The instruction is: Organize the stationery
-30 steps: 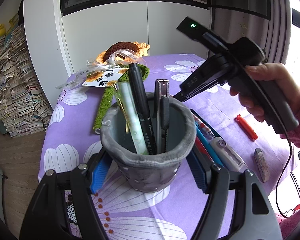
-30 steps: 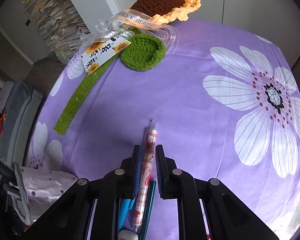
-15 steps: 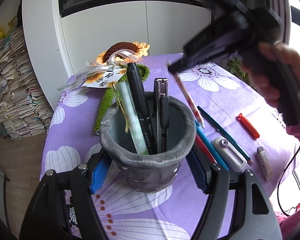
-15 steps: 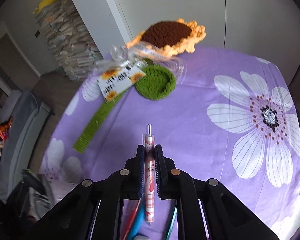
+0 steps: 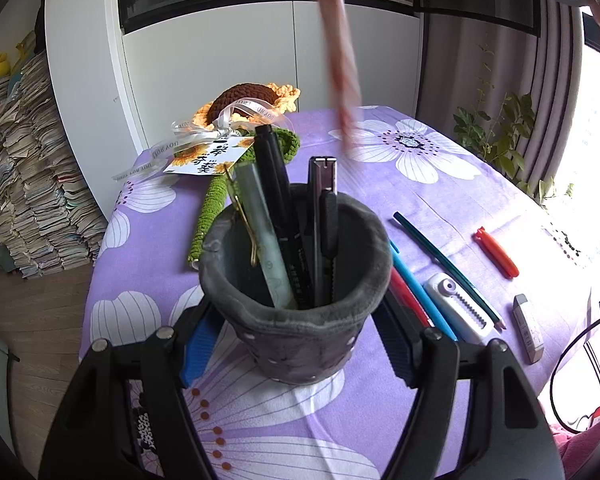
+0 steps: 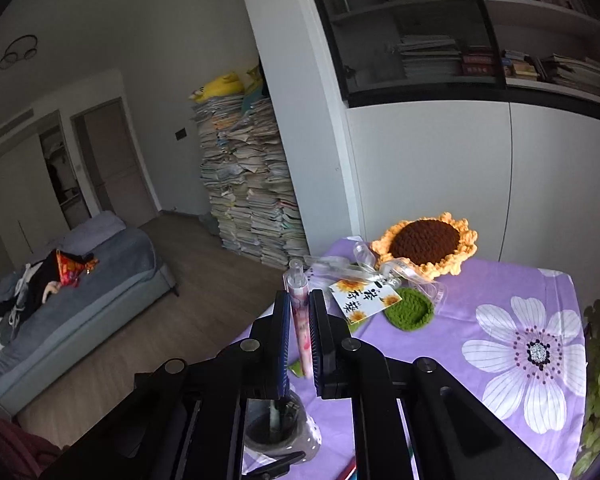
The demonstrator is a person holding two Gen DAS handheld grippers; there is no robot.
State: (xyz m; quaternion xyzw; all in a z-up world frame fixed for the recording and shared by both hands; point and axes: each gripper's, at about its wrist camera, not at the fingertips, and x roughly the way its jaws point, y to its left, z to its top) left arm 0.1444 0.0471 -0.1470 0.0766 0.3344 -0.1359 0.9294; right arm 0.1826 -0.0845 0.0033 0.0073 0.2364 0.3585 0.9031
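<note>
My left gripper (image 5: 300,332) is shut on a grey fabric pen cup (image 5: 296,304) standing on the purple flowered tablecloth (image 5: 420,184). The cup holds a black marker (image 5: 278,208), a pale green pen (image 5: 260,232) and a black utility knife (image 5: 324,232). My right gripper (image 6: 300,328) is shut on a pink patterned pen (image 6: 300,316) and holds it high in the air. That pen shows blurred and nearly upright above the cup in the left wrist view (image 5: 340,56). The cup shows below the right gripper (image 6: 276,428).
To the right of the cup lie a red pen (image 5: 408,296), a blue pen (image 5: 420,292), a dark green pencil (image 5: 444,260), a white correction tape (image 5: 456,308), an orange clip (image 5: 496,252) and an eraser (image 5: 528,328). A crochet sunflower (image 5: 244,100) lies at the table's far end.
My right gripper has lifted the pink pen off the table and swung it up high above the cup. The left gripper and the cup have not moved.
</note>
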